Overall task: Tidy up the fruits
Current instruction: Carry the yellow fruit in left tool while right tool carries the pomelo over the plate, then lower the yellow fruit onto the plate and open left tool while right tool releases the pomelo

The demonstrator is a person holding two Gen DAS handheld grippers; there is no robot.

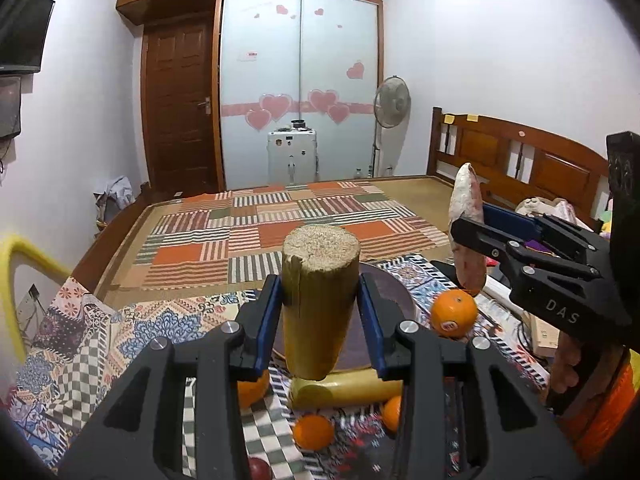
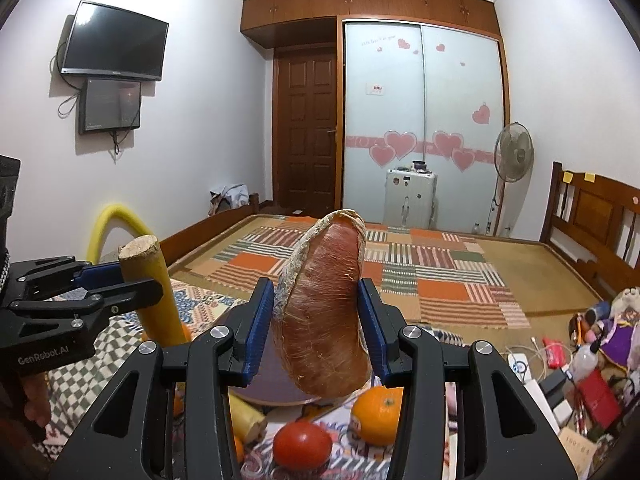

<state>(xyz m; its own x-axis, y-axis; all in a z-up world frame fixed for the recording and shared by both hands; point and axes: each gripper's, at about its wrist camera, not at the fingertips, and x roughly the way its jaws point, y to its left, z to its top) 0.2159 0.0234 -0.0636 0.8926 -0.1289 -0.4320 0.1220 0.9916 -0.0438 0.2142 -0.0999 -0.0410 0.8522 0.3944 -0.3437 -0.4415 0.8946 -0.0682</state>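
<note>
Both grippers are mid-carry, each holding one piece clear above the table. The left gripper [image 1: 320, 312] has its blue pads [image 1: 267, 320] pressed on either side of a yellow cane piece [image 1: 318, 296], which stands nearly upright with its cut, fibrous end on top; the jaws are partly closed, only as wide as the stalk. The right gripper [image 2: 318, 328] clamps a reddish sweet potato [image 2: 326, 312] the same way, tip pointing up and away, its lower end hanging free below the pads. Beneath them lies a dark round plate [image 1: 390, 300] on the patterned cloth [image 1: 160, 320], with a second cane piece [image 1: 344, 390], oranges [image 1: 455, 313] and a tomato [image 2: 302, 445] loose around its near edge. The step in hand looks like transport: two items lifted, not yet placed. The next move probably calls for lowering each piece onto the plate, or wherever the sorting spot is, which these views do not settle, tilting the long items flat so they do not roll, and opening the jaws only once each one rests. The two grippers sit close together, so placing one at a time would avoid a clash.
</note>
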